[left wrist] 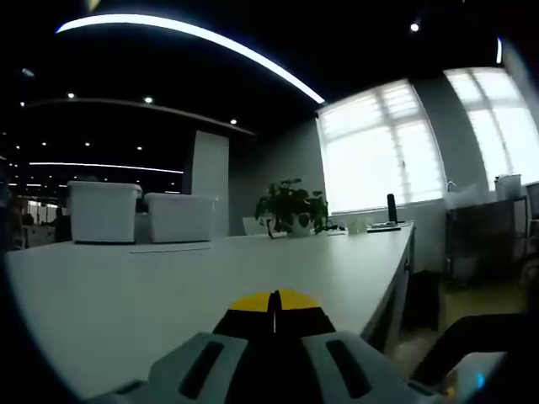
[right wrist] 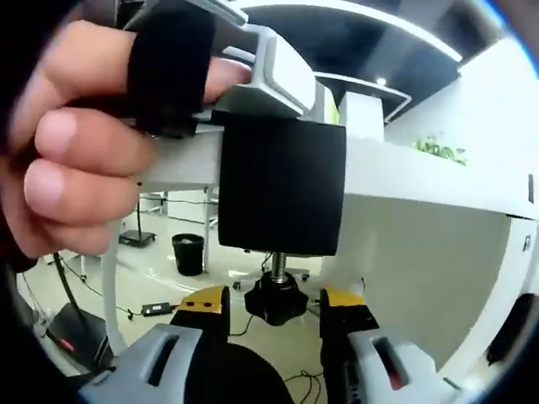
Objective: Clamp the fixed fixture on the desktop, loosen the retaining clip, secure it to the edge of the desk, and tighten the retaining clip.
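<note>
Right gripper view: claw (right wrist: 273,305) open around knob (right wrist: 273,300).

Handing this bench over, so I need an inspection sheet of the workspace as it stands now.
Surface: white desk, edge held by the clamp.
Job's things: black clamp on the desk edge; screw knob below.
Clutter: potted plant, white boxes.
Grippers: left gripper shut over the desk; right gripper open around the knob; a hand beside the clamp.
Cables: cord on floor.
Surroundings: windows, bin.
</note>
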Demonstrator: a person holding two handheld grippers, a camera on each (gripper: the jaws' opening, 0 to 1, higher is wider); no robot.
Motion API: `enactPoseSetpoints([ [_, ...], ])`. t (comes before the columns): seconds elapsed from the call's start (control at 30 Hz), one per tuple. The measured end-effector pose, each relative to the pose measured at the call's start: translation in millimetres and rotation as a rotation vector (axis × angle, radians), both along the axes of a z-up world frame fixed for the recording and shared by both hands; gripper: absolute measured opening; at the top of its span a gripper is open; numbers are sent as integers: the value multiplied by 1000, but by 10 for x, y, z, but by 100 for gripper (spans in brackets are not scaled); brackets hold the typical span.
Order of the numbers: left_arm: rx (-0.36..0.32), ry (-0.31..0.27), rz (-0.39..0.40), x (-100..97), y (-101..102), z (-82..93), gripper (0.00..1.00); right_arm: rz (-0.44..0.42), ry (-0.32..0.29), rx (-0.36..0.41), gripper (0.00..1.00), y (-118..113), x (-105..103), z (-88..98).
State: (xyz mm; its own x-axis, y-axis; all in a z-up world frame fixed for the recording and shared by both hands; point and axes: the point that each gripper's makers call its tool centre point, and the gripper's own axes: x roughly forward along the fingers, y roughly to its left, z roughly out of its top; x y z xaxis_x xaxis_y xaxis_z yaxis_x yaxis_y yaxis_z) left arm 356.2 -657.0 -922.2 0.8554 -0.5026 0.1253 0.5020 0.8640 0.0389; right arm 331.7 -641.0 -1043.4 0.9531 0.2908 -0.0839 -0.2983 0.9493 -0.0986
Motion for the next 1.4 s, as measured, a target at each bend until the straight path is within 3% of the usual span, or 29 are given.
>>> enactPoseSetpoints([
  [0.1,-1,0,2,-2,3,1,1,1,16,2,38,16,6,-35],
  [0.17,-1,1,2,-3,4,1,1,-1,17,7,29,24,5,-31],
  [0.23,-1,1,3,-5,4,1,1,-12,14,-1,27,-4,23,-23],
  [0.5,-3,7,3,-3,5,-2,1,22,43,29,25,10,50,-53],
  [0.73,-4,12,11,4,11,-4,1,272,52,-22,25,72,34,-62],
  [0.8,-4,12,13,5,12,-4,1,344,29,-61,25,94,26,-53],
  [1.07,-6,19,14,11,14,-13,1,612,38,-50,25,161,-12,-59],
  [1.4,-7,21,15,9,14,-19,1,827,34,-62,25,226,-4,-79],
])
